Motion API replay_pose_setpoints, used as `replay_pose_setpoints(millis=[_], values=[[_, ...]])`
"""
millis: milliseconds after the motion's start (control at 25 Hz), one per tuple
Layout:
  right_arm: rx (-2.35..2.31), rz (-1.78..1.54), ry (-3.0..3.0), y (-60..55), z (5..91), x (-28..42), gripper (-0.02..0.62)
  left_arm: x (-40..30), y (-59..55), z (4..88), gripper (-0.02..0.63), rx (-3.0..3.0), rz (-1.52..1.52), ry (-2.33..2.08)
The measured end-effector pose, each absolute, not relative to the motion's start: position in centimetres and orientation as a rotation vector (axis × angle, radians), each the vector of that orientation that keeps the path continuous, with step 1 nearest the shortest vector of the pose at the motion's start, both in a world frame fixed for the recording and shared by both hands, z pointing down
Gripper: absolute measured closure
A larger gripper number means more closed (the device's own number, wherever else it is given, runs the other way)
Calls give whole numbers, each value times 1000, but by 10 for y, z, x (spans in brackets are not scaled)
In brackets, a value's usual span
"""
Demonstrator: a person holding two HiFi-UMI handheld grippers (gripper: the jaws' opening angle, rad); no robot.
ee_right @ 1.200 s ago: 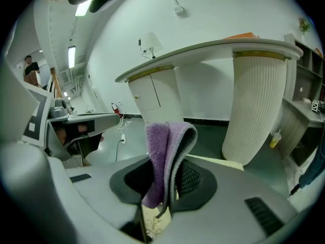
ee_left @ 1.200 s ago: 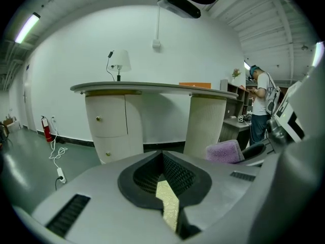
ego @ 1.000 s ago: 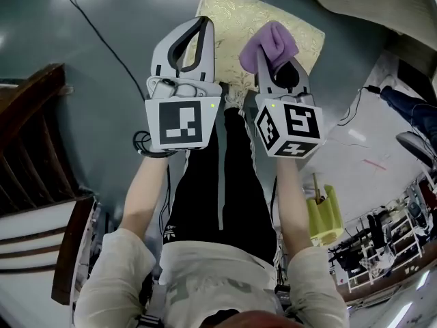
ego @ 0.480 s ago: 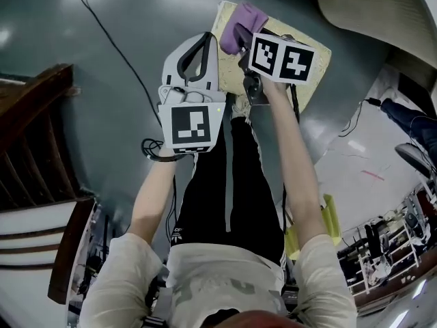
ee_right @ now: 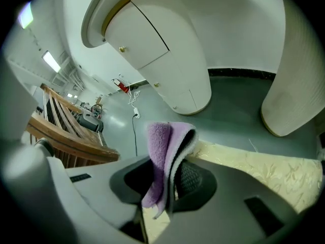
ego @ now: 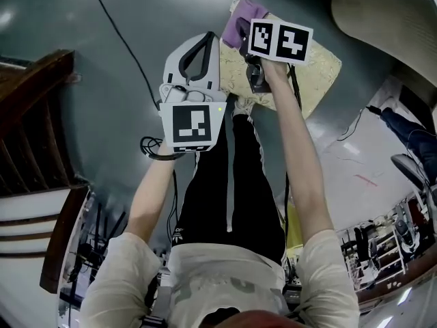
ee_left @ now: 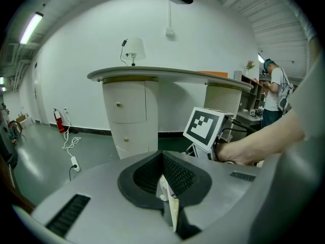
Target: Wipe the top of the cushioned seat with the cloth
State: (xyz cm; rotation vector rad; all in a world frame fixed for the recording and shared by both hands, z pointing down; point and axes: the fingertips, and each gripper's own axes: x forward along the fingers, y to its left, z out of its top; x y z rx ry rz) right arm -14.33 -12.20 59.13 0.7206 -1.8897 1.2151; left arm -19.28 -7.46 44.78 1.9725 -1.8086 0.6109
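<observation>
The right tongs (ee_right: 170,181) are clamped on the folded purple cloth (ee_right: 166,154). Its fuzzy fold stands up out of the dark pads, and a loose corner hangs below them. In the head view these tongs (ego: 240,31) sit at the upper centre of the frame, tilted down over the cushioned seat (ego: 315,65). Their marker cube (ego: 280,40) faces the camera. The cloth (ego: 246,11) lies at the seat's upper left corner, by the edge. Whether it presses on the fabric cannot be told from there. In the right gripper view, the seat's pale yellow patterned cover (ee_right: 256,162) runs off to the lower right, just behind the cloth.

The left tongs (ee_left: 163,179) are closed, pad against pad, with nothing gripped between them. In the head view they (ego: 203,43) are held just left of the right tongs. Their tips overlap the seat's left edge in the picture and point toward the top of the frame.

In the left gripper view, the right tongs' marker cube (ee_left: 204,127) and the person's forearm (ee_left: 264,139) show at centre right. A white curved counter (ee_left: 129,113) with small drawer knobs stands behind them, and a small lamp (ee_left: 133,49) sits on its top.

The grey-green floor (ego: 89,80) fills the upper left of the head view, crossed by a black cable (ego: 117,36). A dark wooden railing (ego: 31,115) stands along the left edge.
</observation>
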Motion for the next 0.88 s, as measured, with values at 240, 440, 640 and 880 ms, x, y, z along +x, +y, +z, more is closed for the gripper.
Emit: replay_pose_setpoints(millis=[240,440,640,880], values=[[718,1221,-1870,-131,593,-134,499,-183,-88,448,600,1977,615,-1792],[748,1216,-1854,-127,591,-109,499,-174,-86,448,600,2008,629,-1773],[801,1205,-1827,-136,597,-39,499,-135,-97,450,600,2039,643,-1753],[879,1140,-1776,-140,594,37,499,-103,-97,445,600,2074,671,-1713]])
